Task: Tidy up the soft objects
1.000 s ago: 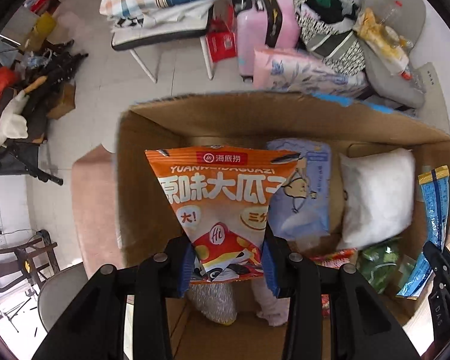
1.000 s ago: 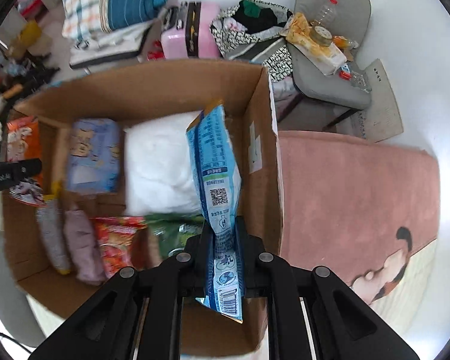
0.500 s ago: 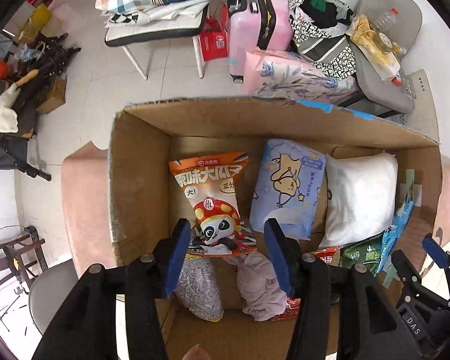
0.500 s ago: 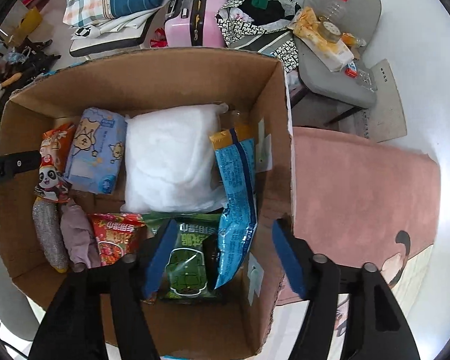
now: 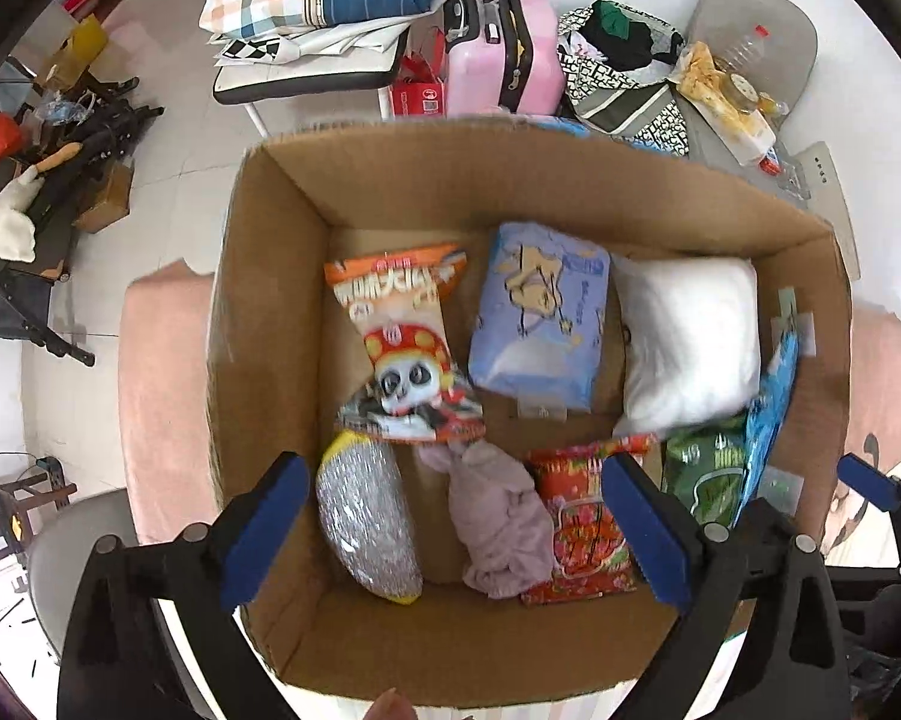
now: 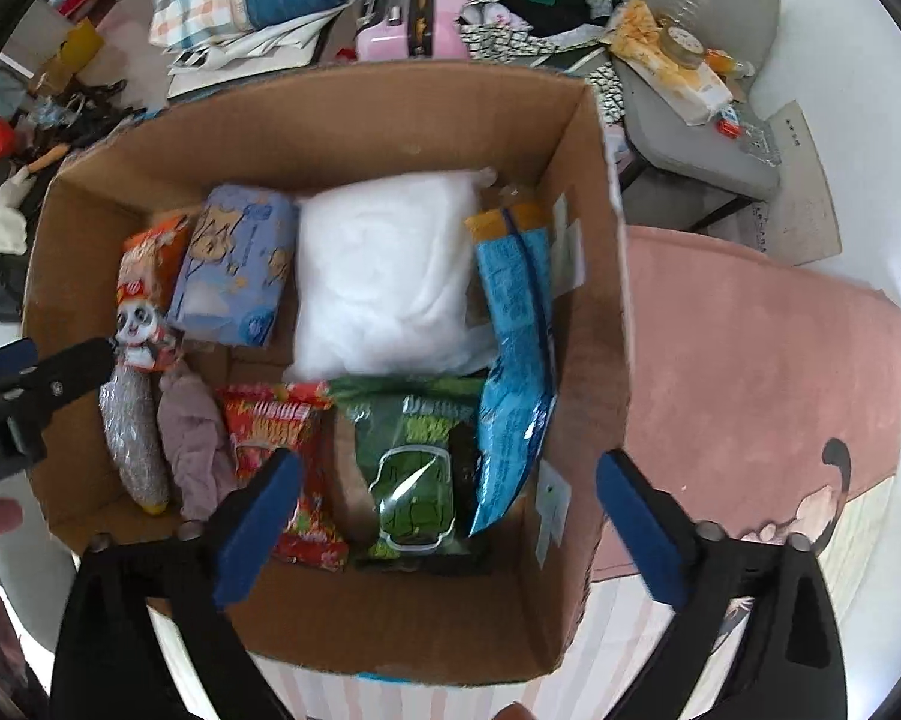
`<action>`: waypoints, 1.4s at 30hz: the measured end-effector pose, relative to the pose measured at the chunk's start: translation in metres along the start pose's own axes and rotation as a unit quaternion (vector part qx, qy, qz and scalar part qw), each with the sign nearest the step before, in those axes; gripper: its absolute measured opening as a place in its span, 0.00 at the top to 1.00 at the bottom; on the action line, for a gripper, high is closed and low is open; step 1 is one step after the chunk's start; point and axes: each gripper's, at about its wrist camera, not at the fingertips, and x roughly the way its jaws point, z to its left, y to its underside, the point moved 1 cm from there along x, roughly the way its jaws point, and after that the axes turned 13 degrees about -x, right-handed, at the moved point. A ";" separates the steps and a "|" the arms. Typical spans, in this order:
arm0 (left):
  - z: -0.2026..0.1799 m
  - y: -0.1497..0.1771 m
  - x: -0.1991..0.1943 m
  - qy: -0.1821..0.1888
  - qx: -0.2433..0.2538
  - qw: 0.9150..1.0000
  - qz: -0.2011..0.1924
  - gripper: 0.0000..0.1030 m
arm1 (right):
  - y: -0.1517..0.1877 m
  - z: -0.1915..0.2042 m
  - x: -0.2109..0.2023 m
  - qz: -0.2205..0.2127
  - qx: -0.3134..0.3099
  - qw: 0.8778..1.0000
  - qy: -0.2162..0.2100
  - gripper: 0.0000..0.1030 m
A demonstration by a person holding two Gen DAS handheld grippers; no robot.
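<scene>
Both your grippers have just let go. The left gripper (image 5: 450, 531) had the orange bag (image 5: 405, 342) a moment ago — now its fingers (image 5: 261, 531) have just been opening and stand wide, with nothing between them. The orange bag lies down in the box (image 5: 270, 300), on the far left, just beside the purple pack (image 5: 540, 315).

The right gripper (image 6: 444, 525) had the blue bag (image 6: 513, 360). Its fingers have just been opening too, and they are empty. The blue bag now leans along the right wall of the box, next to the white pillow (image 6: 384, 276) and the green pack (image 6: 414, 468).

So two more soft things are put away. Near you in the box sit the silver bag (image 5: 369, 528), the pink cloth (image 5: 501, 522) and the red bag (image 5: 588, 525). The box looks pretty full — I think this part of the job is nearly done. Your hands are free, so you can lift away and look for anything soft left outside.
</scene>
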 end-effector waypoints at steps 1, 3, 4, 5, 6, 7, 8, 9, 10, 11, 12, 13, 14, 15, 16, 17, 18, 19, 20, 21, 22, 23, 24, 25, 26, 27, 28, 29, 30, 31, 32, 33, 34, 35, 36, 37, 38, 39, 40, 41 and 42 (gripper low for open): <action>0.001 0.005 0.000 0.001 -0.002 1.000 0.000 0.03 | 0.004 0.004 0.000 0.004 -0.007 1.000 0.005 0.00; 0.002 0.013 0.000 0.002 0.000 1.000 -0.002 0.03 | 0.009 0.010 0.000 0.006 -0.017 1.000 0.010 0.00; 0.003 0.016 0.000 0.001 0.000 1.000 -0.003 0.03 | 0.012 0.011 -0.001 0.007 -0.017 1.000 0.010 0.00; 0.004 0.021 0.000 -0.003 0.000 1.000 -0.007 0.03 | 0.014 0.012 -0.001 0.008 -0.014 1.000 0.007 0.00; 0.004 0.022 -0.001 -0.003 0.002 1.000 -0.009 0.03 | 0.016 0.013 -0.001 0.008 -0.012 1.000 0.005 0.00; 0.005 0.025 -0.001 -0.006 0.003 1.000 -0.012 0.03 | 0.019 0.013 -0.002 0.006 -0.010 1.000 0.004 0.00; 0.006 0.028 -0.002 -0.008 0.003 1.000 -0.014 0.03 | 0.020 0.013 -0.003 0.006 -0.008 1.000 0.007 0.00; 0.006 0.030 -0.004 -0.006 0.005 1.000 -0.014 0.03 | 0.022 0.013 -0.005 0.005 -0.008 1.000 0.008 0.00; 0.007 0.032 -0.006 -0.006 0.004 1.000 -0.016 0.03 | 0.024 0.014 -0.007 0.003 -0.005 1.000 0.007 0.00; 0.007 0.034 -0.008 -0.006 0.004 1.000 -0.019 0.03 | 0.025 0.013 -0.011 -0.001 -0.002 1.000 0.008 0.00; 0.009 0.037 -0.013 -0.003 0.003 1.000 -0.023 0.03 | 0.027 0.013 -0.015 -0.003 -0.001 1.000 0.009 0.00; 0.010 0.039 -0.016 -0.003 0.002 1.000 -0.026 0.03 | 0.029 0.014 -0.019 -0.007 0.000 1.000 0.009 0.00; 0.011 0.042 -0.021 -0.001 0.002 0.999 -0.032 0.03 | 0.031 0.014 -0.026 -0.012 0.002 1.000 0.010 0.00; 0.012 0.046 -0.027 0.001 0.001 0.999 -0.038 0.03 | 0.033 0.014 -0.031 -0.017 0.003 1.000 0.011 0.00; 0.014 0.050 -0.034 0.003 0.000 0.999 -0.046 0.03 | 0.037 0.015 -0.039 -0.026 0.002 1.000 0.014 0.00; 0.015 0.054 -0.041 0.006 0.000 0.999 -0.053 0.03 | 0.040 0.015 -0.046 -0.033 0.002 0.999 0.017 0.00; 0.017 0.059 -0.049 0.009 -0.001 0.998 -0.060 0.03 | 0.043 0.016 -0.052 -0.039 0.002 0.999 0.020 0.00; 0.018 0.064 -0.057 0.013 -0.001 0.998 -0.068 0.03 | 0.048 0.018 -0.060 -0.047 0.001 0.999 0.021 0.00; 0.020 0.070 -0.067 0.015 -0.001 0.997 -0.077 0.03 | 0.053 0.020 -0.071 -0.057 0.002 0.998 0.022 0.00; 0.021 0.077 -0.078 0.016 0.001 0.996 -0.090 0.03 | 0.059 0.022 -0.079 -0.064 0.002 0.998 0.023 0.00; 0.021 0.083 -0.087 0.017 0.003 0.995 -0.099 0.03 | 0.064 0.024 -0.089 -0.073 0.000 0.997 0.025 0.00; 0.022 0.090 -0.098 0.018 0.005 0.994 -0.109 0.03 | 0.071 0.026 -0.098 -0.083 -0.002 0.996 0.027 0.00; 0.023 0.097 -0.107 0.018 0.007 0.993 -0.118 0.03 | 0.077 0.028 -0.107 -0.090 -0.003 0.996 0.028 0.00; 0.024 0.105 -0.118 0.017 0.010 0.992 -0.127 0.03 | 0.084 0.030 -0.115 -0.096 -0.004 0.995 0.028 0.00; 0.025 0.115 -0.130 0.020 0.013 0.990 -0.137 0.03 | 0.092 0.032 -0.124 -0.103 -0.005 0.994 0.028 0.00; 0.027 0.122 -0.139 0.022 0.012 0.989 -0.146 0.03 | 0.101 0.035 -0.135 -0.115 -0.005 0.993 0.028 0.00; 0.029 0.131 -0.149 0.024 0.011 0.987 -0.156 0.03 | 0.108 0.037 -0.144 -0.124 -0.006 0.992 0.029 0.00; 0.031 0.141 -0.160 0.029 0.012 0.986 -0.164 0.03 | 0.119 0.040 -0.156 -0.133 -0.008 0.991 0.032 0.00; 0.033 0.149 -0.168 0.031 0.012 0.985 -0.171 0.03 | 0.128 0.042 -0.165 -0.140 -0.008 0.990 0.033 0.00; 0.035 0.157 -0.175 0.033 0.011 0.984 -0.176 0.03 | 0.135 0.044 -0.173 -0.147 -0.008 0.989 0.031 0.00; 0.036 0.165 -0.183 0.036 0.011 0.983 -0.179 0.03 | 0.147 0.046 -0.184 -0.154 -0.007 0.988 0.030 0.00; 0.038 0.173 -0.190 0.040 0.011 0.982 -0.184 0.03 | 0.155 0.047 -0.193 -0.160 -0.006 0.987 0.030 0.00; 0.039 0.181 -0.198 0.042 0.011 0.981 -0.188 0.03 | 0.164 0.048 -0.201 -0.167 -0.005 0.985 0.031 0.00; 0.041 0.189 -0.205 0.044 0.012 0.980 -0.193 0.03 | 0.176 0.048 -0.213 -0.176 -0.004 0.984 0.030 0.00; 0.042 0.197 -0.212 0.047 0.011 0.979 -0.198 0.03 | 0.183 0.049 -0.220 -0.182 -0.003 0.983 0.031 0.00; 0.044 0.205 -0.220 0.049 0.010 0.978 -0.203 0.03 | 0.192 0.050 -0.227 -0.186 0.000 0.982 0.031 0.00; 0.044 0.212 -0.228 0.052 0.010 0.977 -0.208 0.03 | 0.201 0.051 -0.235 -0.190 0.002 0.981 0.029 0.00; 0.045 0.219 -0.235 0.055 0.012 0.976 -0.212 0.03 | 0.211 0.052 -0.244 -0.197 0.003 0.980 0.026 0.00; 0.047 0.228 -0.243 0.056 0.012 0.974 -0.217 0.03 | 0.219 0.052 -0.252 -0.202 0.005 0.979 0.026 0.00; 0.047 0.233 -0.249 0.056 0.012 0.974 -0.221 0.03 | 0.230 0.053 -0.262 -0.210 0.008 0.977 0.030 0.00; 0.048 0.241 -0.257 0.057 0.015 0.972 -0.226 0.03 | 0.237 0.055 -0.269 -0.215 0.008 0.976 0.033 0.00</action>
